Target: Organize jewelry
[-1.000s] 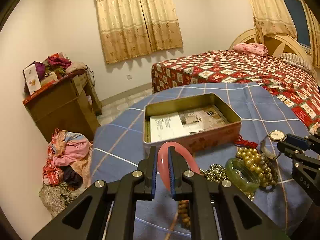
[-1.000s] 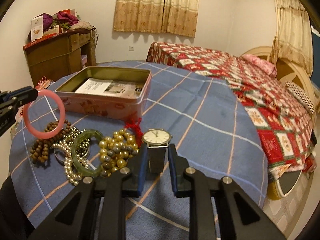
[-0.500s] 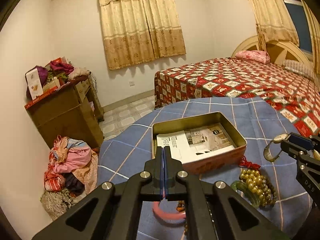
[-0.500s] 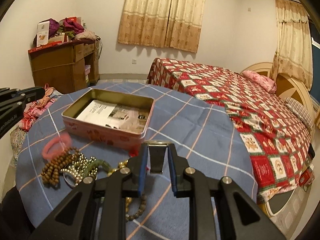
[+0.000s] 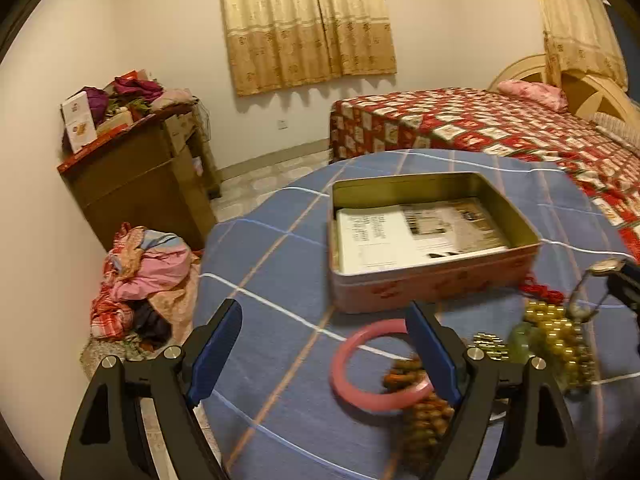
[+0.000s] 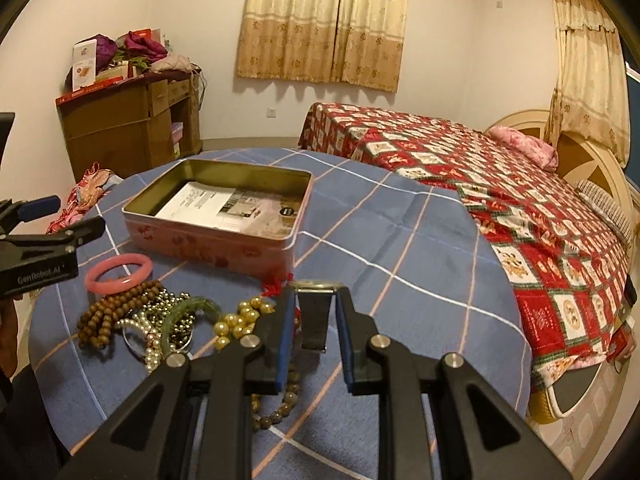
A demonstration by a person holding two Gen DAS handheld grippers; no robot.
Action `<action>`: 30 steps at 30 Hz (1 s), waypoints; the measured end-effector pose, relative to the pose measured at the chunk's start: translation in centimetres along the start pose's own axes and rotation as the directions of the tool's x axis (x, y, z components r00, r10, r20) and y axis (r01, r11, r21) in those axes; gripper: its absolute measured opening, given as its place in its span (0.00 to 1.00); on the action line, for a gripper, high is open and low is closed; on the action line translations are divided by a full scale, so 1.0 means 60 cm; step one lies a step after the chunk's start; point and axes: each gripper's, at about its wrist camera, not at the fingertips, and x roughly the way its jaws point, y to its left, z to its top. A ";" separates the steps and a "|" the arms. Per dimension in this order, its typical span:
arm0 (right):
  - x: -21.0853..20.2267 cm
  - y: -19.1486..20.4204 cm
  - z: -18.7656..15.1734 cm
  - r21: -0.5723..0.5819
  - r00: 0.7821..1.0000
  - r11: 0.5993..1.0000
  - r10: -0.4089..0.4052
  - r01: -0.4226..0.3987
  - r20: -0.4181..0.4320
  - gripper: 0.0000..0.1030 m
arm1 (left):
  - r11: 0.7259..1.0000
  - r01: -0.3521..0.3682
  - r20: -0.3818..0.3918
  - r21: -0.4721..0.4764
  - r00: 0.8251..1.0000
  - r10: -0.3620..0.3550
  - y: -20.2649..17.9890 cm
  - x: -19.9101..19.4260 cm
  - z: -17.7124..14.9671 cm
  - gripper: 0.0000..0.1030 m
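Observation:
An open pink tin with papers inside stands on the blue checked table. A pink bangle lies flat on the cloth in front of the tin, partly over brown wooden beads. My left gripper is open and empty above the bangle. My right gripper is shut on a wristwatch and holds it above the cloth; the watch also shows in the left wrist view. A green bangle, pearl strands and gold beads lie in a pile.
The round table's edge drops off to the right toward a bed with a red quilt. A wooden cabinet and a heap of clothes stand at the left by the wall.
My left gripper has opened and the pink bangle has dropped onto the cloth by the wooden beads. My right gripper has lifted the watch off the table.

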 end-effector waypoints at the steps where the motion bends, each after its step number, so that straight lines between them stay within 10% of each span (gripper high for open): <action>1: 0.000 0.000 -0.001 0.002 1.000 1.000 0.000 0.000 0.001 0.22 | 1.000 0.016 0.003 0.008 1.000 -0.016 -0.008 -0.004 -0.001 0.82; 11: 0.013 -0.003 -0.007 0.014 1.000 1.000 -0.009 0.009 -0.013 0.22 | 0.990 0.069 -0.107 0.125 0.993 -0.056 -0.078 0.048 -0.014 0.80; 18: 0.023 -0.001 -0.010 0.018 1.000 1.000 -0.001 0.001 -0.009 0.22 | 0.987 0.139 -0.184 0.086 0.975 -0.121 -0.077 0.071 -0.029 0.14; 30: 0.014 0.000 -0.007 0.011 1.000 1.000 -0.014 0.014 0.018 0.22 | 0.988 0.152 -0.025 0.016 0.988 -0.152 -0.027 -0.021 0.005 0.10</action>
